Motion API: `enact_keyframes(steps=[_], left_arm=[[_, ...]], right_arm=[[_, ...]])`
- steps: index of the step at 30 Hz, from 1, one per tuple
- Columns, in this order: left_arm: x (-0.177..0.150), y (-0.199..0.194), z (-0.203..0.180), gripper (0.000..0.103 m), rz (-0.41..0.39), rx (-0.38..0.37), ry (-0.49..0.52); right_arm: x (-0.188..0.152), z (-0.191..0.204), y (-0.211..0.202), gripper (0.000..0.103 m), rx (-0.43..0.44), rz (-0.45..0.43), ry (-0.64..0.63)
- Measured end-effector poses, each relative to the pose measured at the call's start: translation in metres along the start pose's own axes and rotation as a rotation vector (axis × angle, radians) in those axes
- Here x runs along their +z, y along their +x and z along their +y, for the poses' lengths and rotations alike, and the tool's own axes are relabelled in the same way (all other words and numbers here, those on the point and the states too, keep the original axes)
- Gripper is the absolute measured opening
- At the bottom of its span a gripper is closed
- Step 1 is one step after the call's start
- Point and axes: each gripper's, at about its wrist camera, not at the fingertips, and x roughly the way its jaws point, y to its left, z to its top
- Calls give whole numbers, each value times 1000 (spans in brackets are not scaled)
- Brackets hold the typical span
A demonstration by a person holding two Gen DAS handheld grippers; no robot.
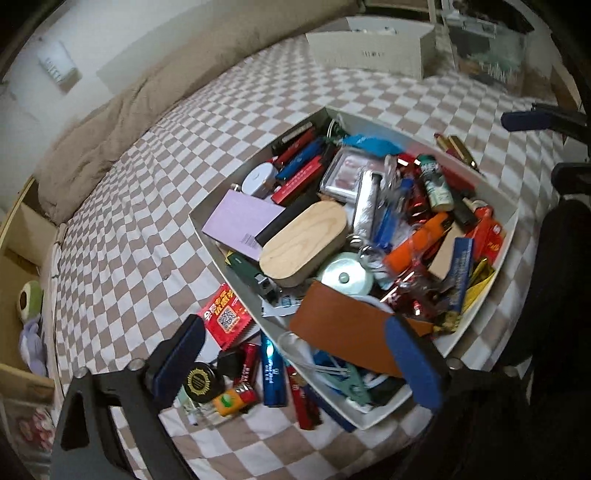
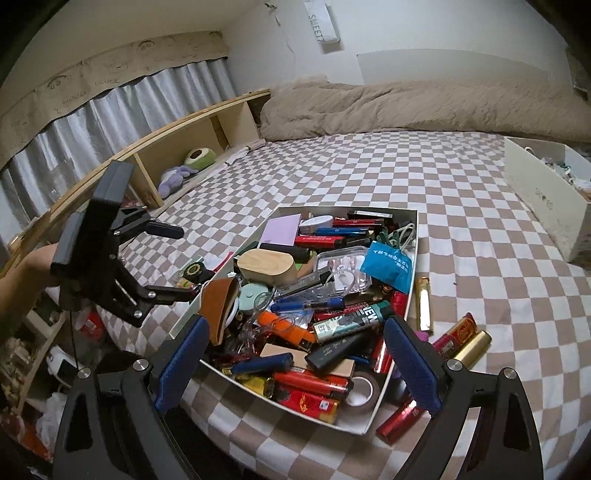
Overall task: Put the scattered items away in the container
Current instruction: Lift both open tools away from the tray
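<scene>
Lower in the left wrist view, the left gripper (image 1: 299,354) stands apart and empty over the container's (image 1: 511,236) near corner; only here a red QR packet (image 1: 227,319) and black round tin (image 1: 201,380) show on the bed (image 1: 140,221). In the right wrist view the right gripper (image 2: 295,365) gapes empty; gold lighters (image 2: 424,304) lie right of the container (image 2: 413,254), and "SWEET" (image 2: 318,26) reads upper centre.

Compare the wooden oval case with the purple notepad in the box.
The wooden oval case is thick, rounded and pale wood-grained; the purple notepad is thin, rectangular and plain lilac with a barcode. The case lies on top of the pile, while the notepad lies at the box's edge. Both lie flat inside the white box.
</scene>
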Motion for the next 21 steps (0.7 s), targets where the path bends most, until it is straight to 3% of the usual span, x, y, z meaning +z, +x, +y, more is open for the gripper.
enact_keyframes(steps=[6, 8, 14, 21], left_arm=[[-6, -24, -3, 103, -69, -23, -97], [-9, -36, -7, 103, -94, -24, -121], [-15, -58, -8, 103, -138, -43, -224], [-23, -82, -13, 103, -243, -19, -284]], right_arm=[[-3, 8, -13, 96, -43, -16, -5], [-4, 13, -20, 103, -84, -38, -20], [-4, 22, -34, 103, -139, -83, -30], [-5, 30, -44, 103, -174, -98, -20]])
